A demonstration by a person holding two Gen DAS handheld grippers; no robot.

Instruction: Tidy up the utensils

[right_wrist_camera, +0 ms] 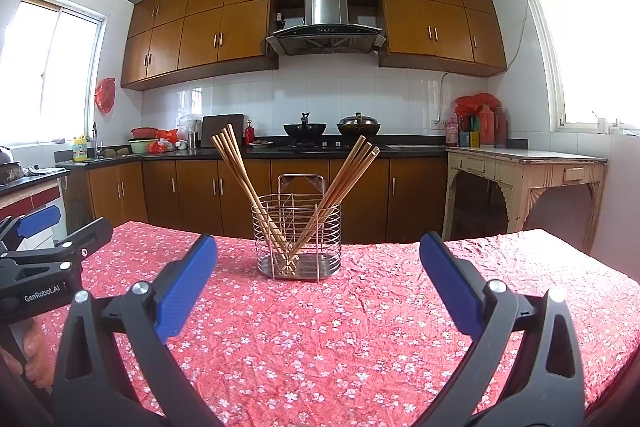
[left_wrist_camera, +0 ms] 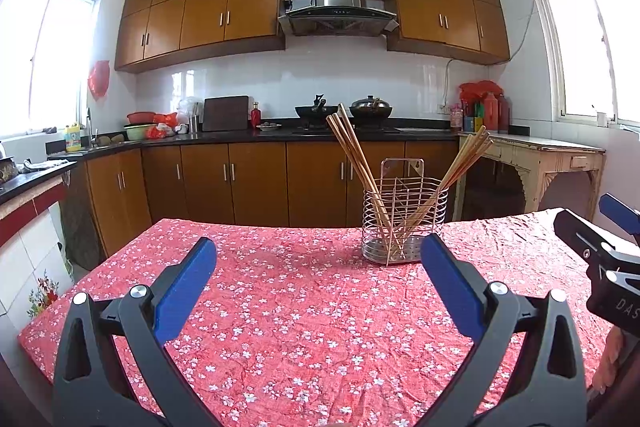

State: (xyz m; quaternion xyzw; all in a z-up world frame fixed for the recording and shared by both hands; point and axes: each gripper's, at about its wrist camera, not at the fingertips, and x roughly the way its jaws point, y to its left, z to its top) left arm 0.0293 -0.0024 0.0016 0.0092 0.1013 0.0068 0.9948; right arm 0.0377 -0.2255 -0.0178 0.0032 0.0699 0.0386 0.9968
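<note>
Spreading wide, the blue fingers [left_wrist_camera: 188, 287] of the left gripper [left_wrist_camera: 318, 259] and of the right gripper [right_wrist_camera: 318, 259] hold nothing above the tablecloth [right_wrist_camera: 360, 339], both aimed at the wire rack [right_wrist_camera: 297, 227] standing near the table's far edge. Chopsticks [right_wrist_camera: 240, 171] already stand inside, fanned into two bundles leaning left and right. With no loose utensil in sight, the job looks nearly done; any tidying calls for pinching one bundle high on its shafts, closing gently so the light rack does not tip.
</note>
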